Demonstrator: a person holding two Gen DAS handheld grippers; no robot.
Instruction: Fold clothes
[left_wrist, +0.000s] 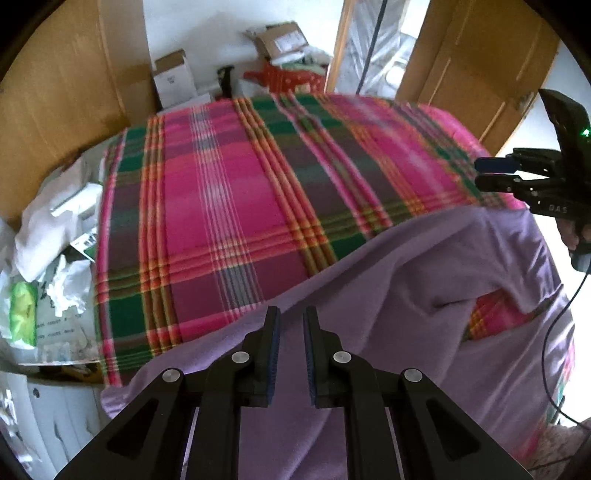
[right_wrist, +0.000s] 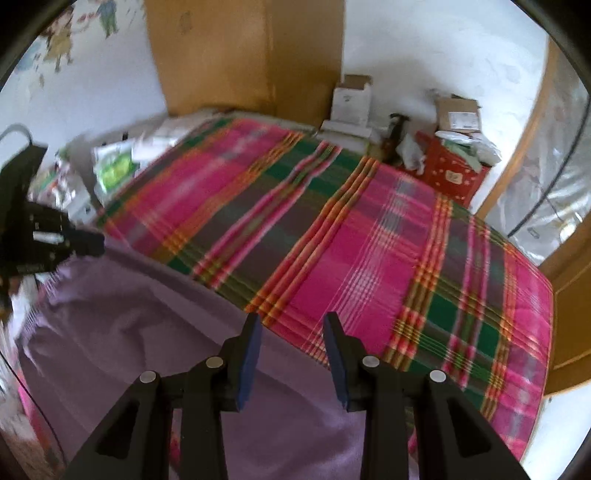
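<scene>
- The purple garment lies rumpled on the near part of the bed, over its plaid blanket; its far edge runs crosswise between the two tongs.
- The left tongs stand apart, holding nothing, right over that edge.
- The right tongs, also apart and empty, hang above the same edge; both look about equally near.

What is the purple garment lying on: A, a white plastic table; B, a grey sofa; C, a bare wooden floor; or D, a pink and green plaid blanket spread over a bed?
D: the soft purple cloth garment drapes over the near edge of the pink and green plaid blanket, which covers the whole bed.
</scene>
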